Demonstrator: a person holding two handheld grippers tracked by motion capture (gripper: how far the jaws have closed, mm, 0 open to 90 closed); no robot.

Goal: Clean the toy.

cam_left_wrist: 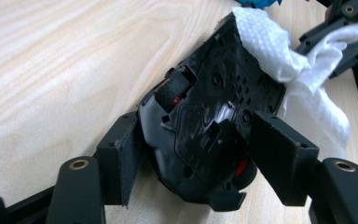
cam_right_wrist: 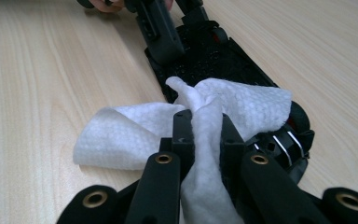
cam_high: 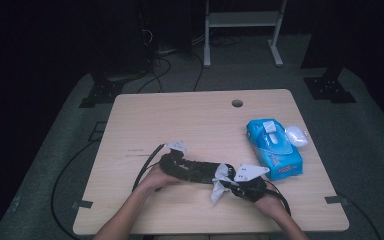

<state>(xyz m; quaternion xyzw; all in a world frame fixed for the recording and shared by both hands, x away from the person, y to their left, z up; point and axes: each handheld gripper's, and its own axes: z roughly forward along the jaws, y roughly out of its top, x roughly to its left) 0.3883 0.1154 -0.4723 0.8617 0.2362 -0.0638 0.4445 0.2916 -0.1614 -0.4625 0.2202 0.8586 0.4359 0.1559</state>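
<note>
A long black toy-car-like chassis (cam_high: 196,171) with small wheels and red parts lies underside up near the table's front edge. My left gripper (cam_high: 180,167) is shut on one end of it; in the left gripper view the pads (cam_left_wrist: 279,154) clamp the chassis (cam_left_wrist: 209,107) on both sides. My right gripper (cam_high: 228,182) is shut on a crumpled white wipe (cam_high: 219,184). In the right gripper view the wipe (cam_right_wrist: 135,130) bunches between the jaws of the right gripper (cam_right_wrist: 207,127) and rests on the near end of the chassis (cam_right_wrist: 214,60). The wipe (cam_left_wrist: 289,60) drapes over the chassis's far end.
A blue pack of wet wipes (cam_high: 275,147) lies at the right of the wooden table (cam_high: 180,115), with a white rounded object (cam_high: 296,135) beside it. A cable hole (cam_high: 237,103) sits near the far edge. Cables and a white frame (cam_high: 242,20) are on the floor behind.
</note>
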